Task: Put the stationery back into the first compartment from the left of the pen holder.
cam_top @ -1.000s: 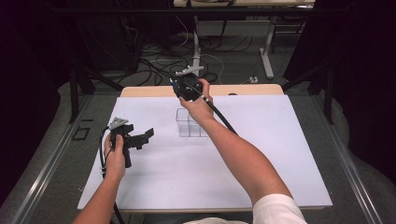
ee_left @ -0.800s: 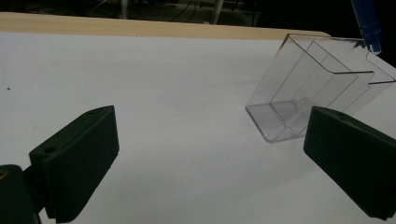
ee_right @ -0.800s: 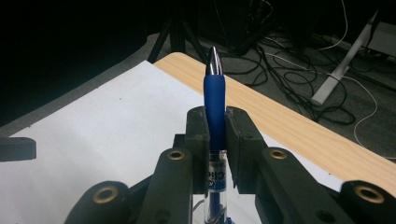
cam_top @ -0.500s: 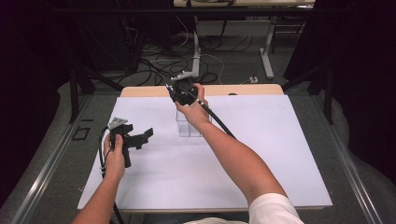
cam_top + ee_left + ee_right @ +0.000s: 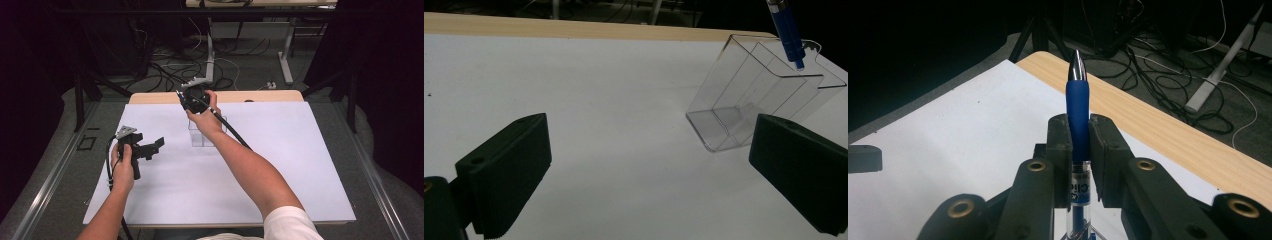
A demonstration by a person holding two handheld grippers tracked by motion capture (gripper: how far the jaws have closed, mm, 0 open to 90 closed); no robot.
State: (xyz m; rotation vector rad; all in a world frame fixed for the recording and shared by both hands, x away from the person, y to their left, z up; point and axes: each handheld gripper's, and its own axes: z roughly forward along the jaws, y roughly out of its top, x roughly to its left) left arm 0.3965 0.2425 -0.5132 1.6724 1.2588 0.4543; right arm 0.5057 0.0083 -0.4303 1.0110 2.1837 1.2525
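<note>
A white work surface (image 5: 280, 165) covers the table, with a strip of bare wood along its far edge (image 5: 260, 96) and cables on the dark floor beyond. Near the far middle of this surface stands a clear plastic holder (image 5: 199, 133), divided into compartments and open at the top.

The pen (image 5: 1078, 107), blue-gripped with a silver tip, is clamped between the jaws of the right gripper (image 5: 1079, 150); the pads are pressed against its barrel on both sides. In the left gripper view the lower end of the pen (image 5: 788, 35) is seen hanging just over the rear rim of the holder (image 5: 749, 100), not yet inside any compartment.

Compared with the frames from one second and half a second earlier, the right gripper (image 5: 196, 99) has been rolled at the wrist, and the grey plate on it has been brought round toward the far side; its position above the holder has changed little. From this it is judged that the pen is being aligned for insertion and that the lowering step has not been done.

The left gripper (image 5: 150, 147) is held well to the left of the holder, above the white surface, with its jaws wide apart and nothing between them; its position is unchanged from the earlier frames.
</note>
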